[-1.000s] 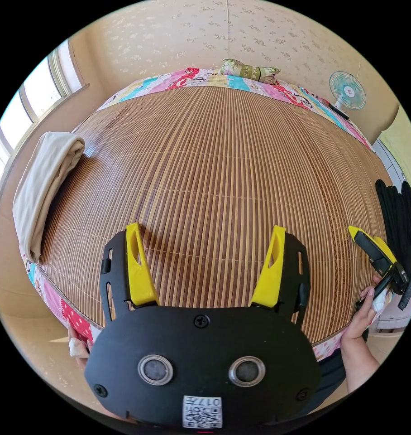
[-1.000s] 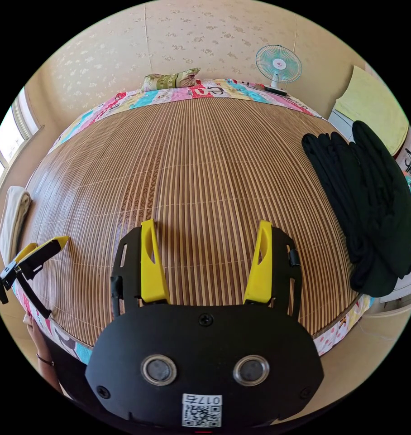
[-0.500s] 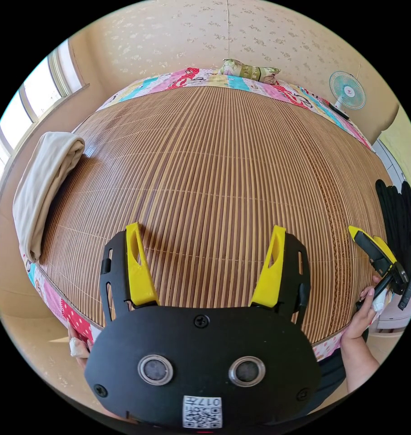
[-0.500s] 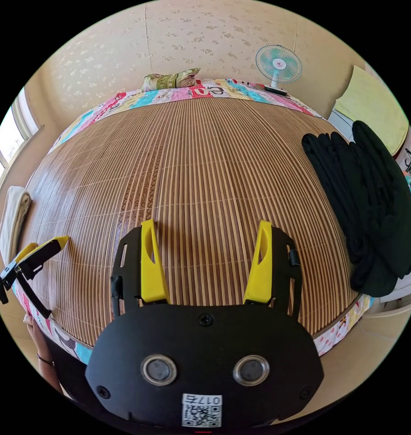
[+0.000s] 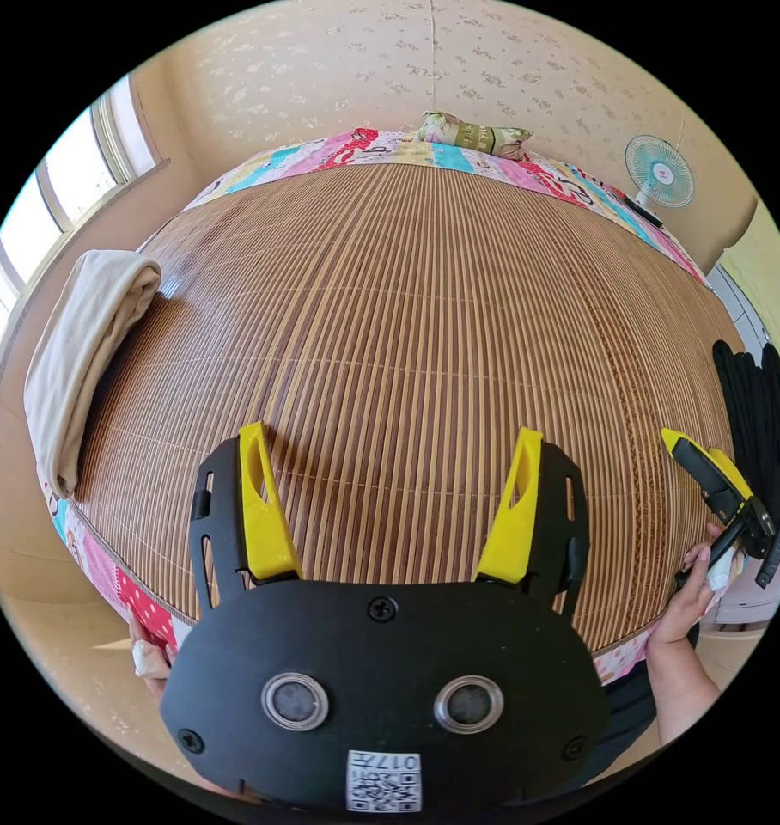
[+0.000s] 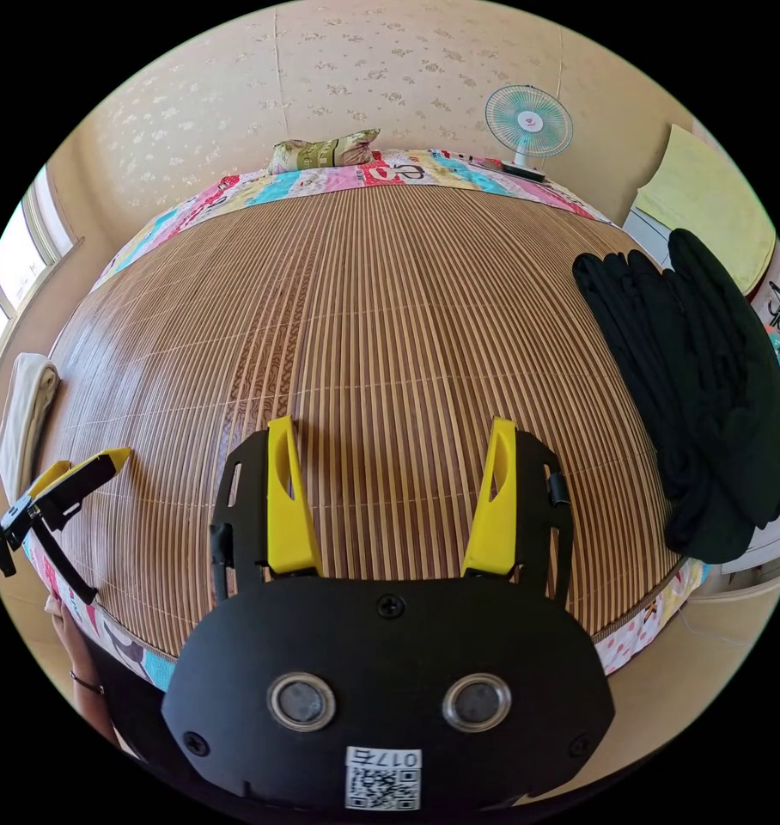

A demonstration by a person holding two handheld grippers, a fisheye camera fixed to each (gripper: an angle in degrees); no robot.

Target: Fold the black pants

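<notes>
Both grippers hang over the near edge of the mat, nothing held. The left gripper, in its own view, has its yellow jaws spread wide over bare slats; it also shows in the right gripper view at that view's left edge, where it looks nearly edge-on. The right gripper has its jaws apart and empty too; in the left gripper view it sits at the mat's right near corner with a hand on its grip. The pants lie on the mat's right edge, to the right of the right gripper and a bit further in. They are bunched in a long pile, with the long axis running near to far along that edge, and the near end is close to the mat's near-right corner. The right gripper is clearly nearer; the left is well apart, with most of the mat's width between. Folding not started, judging by the heap. The pants are soft matte black cloth with deep lengthwise creases, and look limp. The mat is hard, glossy thin bamboo slats running near to far. A cream rolled cloth sits at the mat's left edge. A patchwork sheet rims the mat. Beyond the far edge are a pillow and a fan.
</notes>
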